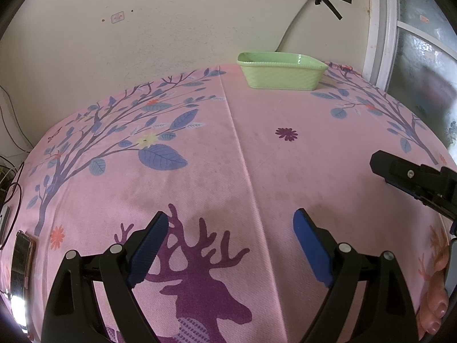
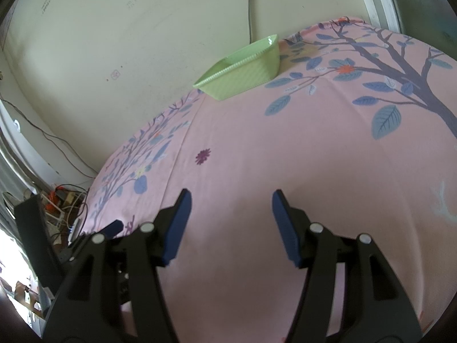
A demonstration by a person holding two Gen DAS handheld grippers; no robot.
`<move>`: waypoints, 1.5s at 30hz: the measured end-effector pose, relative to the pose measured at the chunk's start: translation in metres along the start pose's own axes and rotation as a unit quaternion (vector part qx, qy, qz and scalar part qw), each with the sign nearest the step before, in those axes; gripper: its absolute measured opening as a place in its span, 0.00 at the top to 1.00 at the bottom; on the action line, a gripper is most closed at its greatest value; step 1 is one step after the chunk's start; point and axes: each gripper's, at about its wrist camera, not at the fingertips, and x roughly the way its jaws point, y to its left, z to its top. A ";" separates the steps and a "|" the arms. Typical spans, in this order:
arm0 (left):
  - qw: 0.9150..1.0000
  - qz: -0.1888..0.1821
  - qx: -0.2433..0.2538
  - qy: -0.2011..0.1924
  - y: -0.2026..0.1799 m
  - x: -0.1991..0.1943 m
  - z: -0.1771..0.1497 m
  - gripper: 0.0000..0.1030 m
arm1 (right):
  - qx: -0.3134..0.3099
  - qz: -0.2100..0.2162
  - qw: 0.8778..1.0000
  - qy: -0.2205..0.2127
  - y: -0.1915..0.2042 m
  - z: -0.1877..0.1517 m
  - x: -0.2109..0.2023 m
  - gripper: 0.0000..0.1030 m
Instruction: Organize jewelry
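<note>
A light green rectangular basket (image 1: 281, 71) stands at the far edge of the pink tablecloth (image 1: 257, 148) against the wall; it also shows in the right wrist view (image 2: 242, 71). I cannot see inside it. No jewelry shows in either view. My left gripper (image 1: 230, 223) is open and empty, low over the purple deer print. My right gripper (image 2: 231, 200) is open and empty over bare pink cloth. The right gripper's finger (image 1: 411, 175) enters the left wrist view from the right edge.
A phone (image 1: 21, 268) lies at the table's left edge. The cream wall (image 1: 171, 28) rises right behind the basket. A window frame (image 1: 382, 28) stands at the right. Cables and clutter (image 2: 62, 200) lie on the floor at the left.
</note>
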 end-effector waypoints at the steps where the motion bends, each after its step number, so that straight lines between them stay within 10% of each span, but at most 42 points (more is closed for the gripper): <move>1: 1.000 0.000 0.000 0.000 0.000 0.000 0.000 0.15 | 0.000 0.000 1.000 0.000 0.000 0.000 0.000 0.45; 45: 1.000 -0.008 0.003 0.000 0.007 0.001 0.002 0.15 | 0.005 -0.001 1.000 0.000 0.004 -0.007 -0.004 0.45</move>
